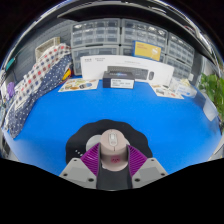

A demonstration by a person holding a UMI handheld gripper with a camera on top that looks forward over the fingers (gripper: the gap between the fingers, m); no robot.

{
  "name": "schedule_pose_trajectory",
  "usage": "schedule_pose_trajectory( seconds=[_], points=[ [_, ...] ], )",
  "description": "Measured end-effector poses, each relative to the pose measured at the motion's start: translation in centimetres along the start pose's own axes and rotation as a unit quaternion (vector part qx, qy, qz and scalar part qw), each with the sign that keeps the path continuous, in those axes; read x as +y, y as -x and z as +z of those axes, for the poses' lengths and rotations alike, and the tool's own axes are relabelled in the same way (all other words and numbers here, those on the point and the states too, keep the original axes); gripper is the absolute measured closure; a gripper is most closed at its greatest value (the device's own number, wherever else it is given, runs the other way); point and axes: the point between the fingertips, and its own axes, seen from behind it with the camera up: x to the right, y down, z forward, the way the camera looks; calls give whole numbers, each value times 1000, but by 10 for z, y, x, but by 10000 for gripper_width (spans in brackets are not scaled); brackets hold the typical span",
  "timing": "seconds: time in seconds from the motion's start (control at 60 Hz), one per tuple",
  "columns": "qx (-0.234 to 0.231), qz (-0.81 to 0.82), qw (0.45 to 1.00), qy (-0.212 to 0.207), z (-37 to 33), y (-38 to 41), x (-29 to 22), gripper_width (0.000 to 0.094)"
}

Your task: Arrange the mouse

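Note:
A pale pink computer mouse (113, 146) sits between my gripper's two fingers, on a dark round mouse pad (92, 133) lying on the blue table (60, 115). My gripper (113, 158) has its purple pads (94, 158) close against both sides of the mouse's rear half. The mouse's front, with its scroll wheel, points away from me. The pads appear to press on the mouse's sides.
At the table's far edge stand a white box (128, 69) with a grey device (119, 75), leaflets (79, 85) and cards (168, 91). A checked cloth (38, 80) hangs at the left. A green plant (213, 92) is at the right. Shelving with bins stands behind.

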Motion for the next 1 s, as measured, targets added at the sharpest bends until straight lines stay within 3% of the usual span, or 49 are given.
schedule_pose_trajectory(
  seconds=[0.083, 0.25, 0.35, 0.717, 1.0],
  points=[
    [1, 1, 1000, 2, -2, 0, -1, 570],
    [0, 26, 1000, 15, -3, 1, -1, 427],
    [5, 40, 999, 14, -14, -3, -11, 67],
    [17, 31, 996, -84, -143, -57, -109, 67],
    [23, 34, 991, -126, -234, -121, -125, 68]
  ],
)
